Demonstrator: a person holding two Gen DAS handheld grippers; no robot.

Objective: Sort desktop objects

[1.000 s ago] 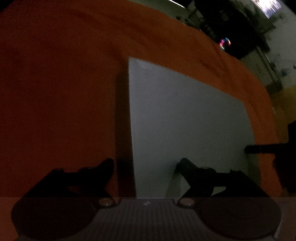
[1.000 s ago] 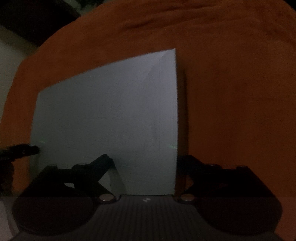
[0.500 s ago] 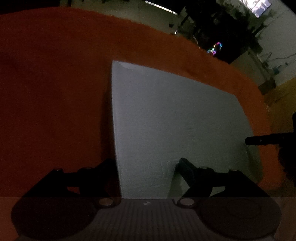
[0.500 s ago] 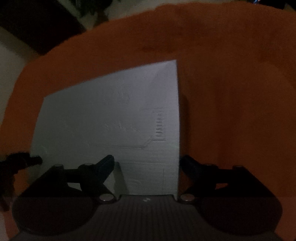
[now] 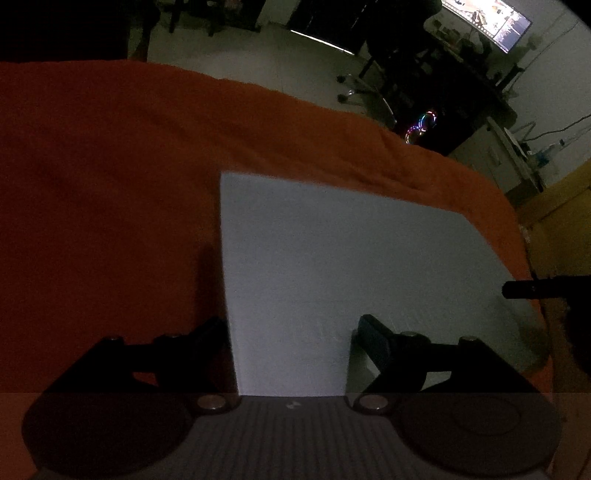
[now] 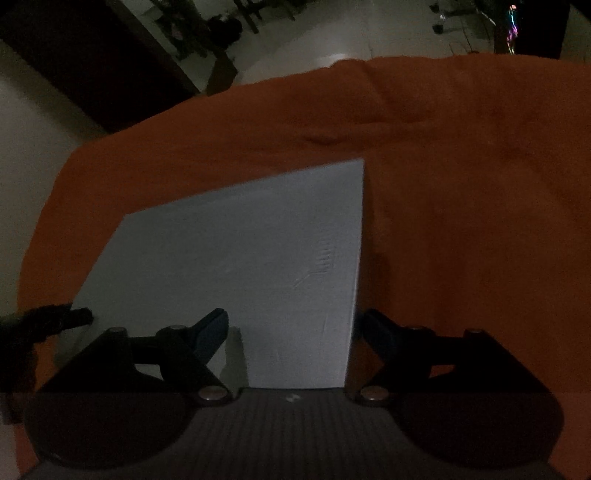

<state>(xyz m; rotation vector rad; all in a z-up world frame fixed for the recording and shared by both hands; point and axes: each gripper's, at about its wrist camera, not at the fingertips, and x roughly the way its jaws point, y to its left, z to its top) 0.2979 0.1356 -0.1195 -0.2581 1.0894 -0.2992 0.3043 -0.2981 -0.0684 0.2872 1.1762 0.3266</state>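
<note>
A white sheet of paper [image 5: 351,266] lies flat on the orange tablecloth [image 5: 103,206]. My left gripper [image 5: 291,328] is open above the sheet's left edge, one finger over the cloth and one over the paper. In the right wrist view the same sheet [image 6: 240,251] shows faint embossed marks. My right gripper [image 6: 293,325] is open over its right edge, its left finger over the paper and its right finger over the cloth [image 6: 480,221]. Both grippers are empty. Each wrist view shows a dark fingertip of the other gripper at the sheet's far side.
The room is dim. Beyond the table's far edge lie a pale floor [image 5: 280,55], a dark desk with a lit monitor [image 5: 491,18] and a glowing computer fan [image 5: 421,125]. A yellow surface [image 5: 561,225] stands to the right.
Both grippers have pulled back and up from the sheet, so more of the table's far edge and the room shows. The paper has stayed in place. Both grippers remain open.
</note>
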